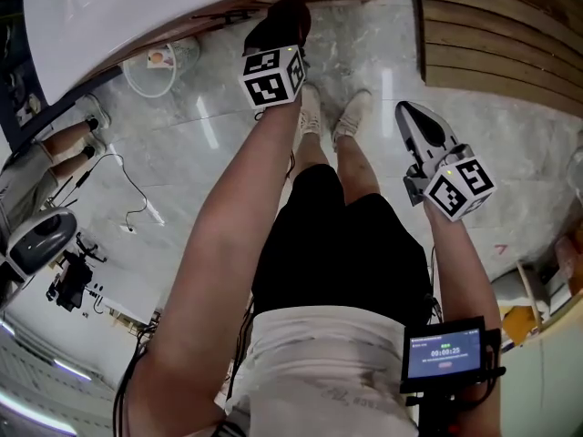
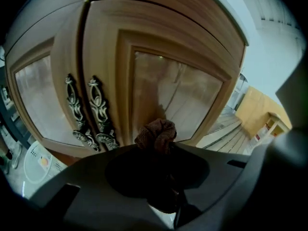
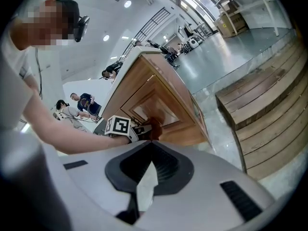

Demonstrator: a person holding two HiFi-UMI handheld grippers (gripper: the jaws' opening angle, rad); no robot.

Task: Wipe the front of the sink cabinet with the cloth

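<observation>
The wooden sink cabinet (image 2: 159,76) has two panelled doors with ornate metal handles (image 2: 98,112) at their meeting edge. My left gripper (image 2: 159,146) is shut on a bunched brown cloth (image 2: 156,134), which is held against the lower part of the right-hand door. In the head view the left gripper (image 1: 276,33) reaches under the white sink top (image 1: 137,7), with the dark cloth (image 1: 290,12) at its tip. The right gripper view shows the cloth (image 3: 155,129) touching the cabinet (image 3: 159,95). My right gripper (image 1: 417,121) hangs to the right, away from the cabinet, shut and holding nothing.
Wooden steps (image 1: 492,35) lie to the right of the cabinet. A round white object (image 1: 155,66) sits on the marble floor to the left. A person (image 1: 55,148) stands at the far left by cables and gear. A small screen (image 1: 444,353) is strapped on the right arm.
</observation>
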